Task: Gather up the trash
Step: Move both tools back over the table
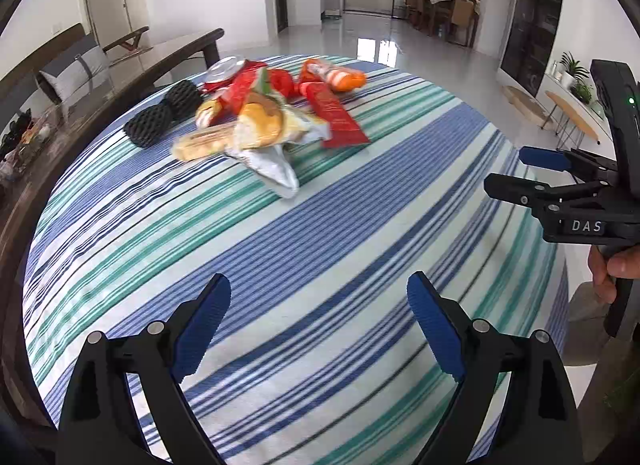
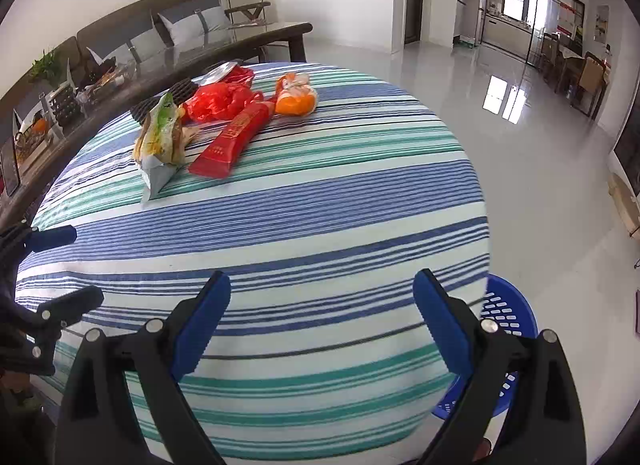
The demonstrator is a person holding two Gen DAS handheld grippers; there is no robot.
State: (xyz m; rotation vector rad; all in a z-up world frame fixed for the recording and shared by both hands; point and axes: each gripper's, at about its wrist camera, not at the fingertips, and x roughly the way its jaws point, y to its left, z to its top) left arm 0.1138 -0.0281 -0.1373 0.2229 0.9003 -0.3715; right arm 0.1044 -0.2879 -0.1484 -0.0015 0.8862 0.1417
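Observation:
A pile of trash lies at the far side of the striped tablecloth (image 1: 320,225): a yellow snack wrapper (image 1: 256,129), a long red packet (image 1: 336,113), an orange wrapper (image 1: 336,75), a crumpled red plastic bag (image 2: 220,99) and two black foam pieces (image 1: 164,115). My left gripper (image 1: 319,321) is open and empty, well short of the pile. My right gripper (image 2: 322,319) is open and empty over the near table edge. It also shows at the right of the left wrist view (image 1: 520,173). The wrapper (image 2: 160,137), red packet (image 2: 236,137) and orange wrapper (image 2: 296,95) show in the right wrist view.
A blue perforated basket (image 2: 504,317) stands on the floor by the table's right edge. A dark glass-topped coffee table (image 2: 120,77) with clutter and a sofa (image 2: 160,25) lie to the left. Glossy floor stretches beyond to a dining area.

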